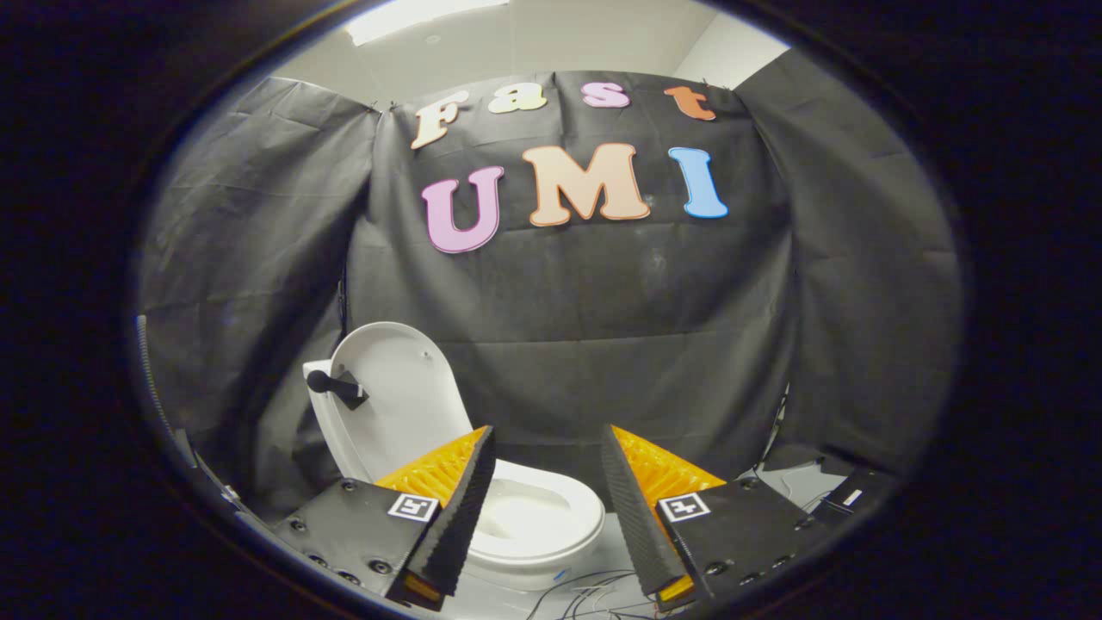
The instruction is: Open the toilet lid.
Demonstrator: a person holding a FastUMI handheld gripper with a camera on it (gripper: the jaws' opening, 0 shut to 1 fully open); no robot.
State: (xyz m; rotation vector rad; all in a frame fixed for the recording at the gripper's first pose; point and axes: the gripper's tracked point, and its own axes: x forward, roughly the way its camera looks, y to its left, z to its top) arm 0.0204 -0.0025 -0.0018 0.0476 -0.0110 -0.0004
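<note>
Gripper [548, 456] open, fingers spread wide w/ nothing between the pads, held above & short of the toilet [525, 517]. Toilet lid [392, 392] already up, standing near vertical against the tank, black handle [336, 387] fixed on its left edge. Seat down, bowl seen just beyond left finger [456, 508]. Loose cables [585, 594] on floor below, betw. the fingers.

White toilet lid [392, 387] w/ black handle [334, 386]; white seat [551, 517]. Gripper [547, 465]: orange bodies, black ribbed fingers [469, 508], black-and-white square markers [413, 506]. Wall cloth [603, 327]: black.
</note>
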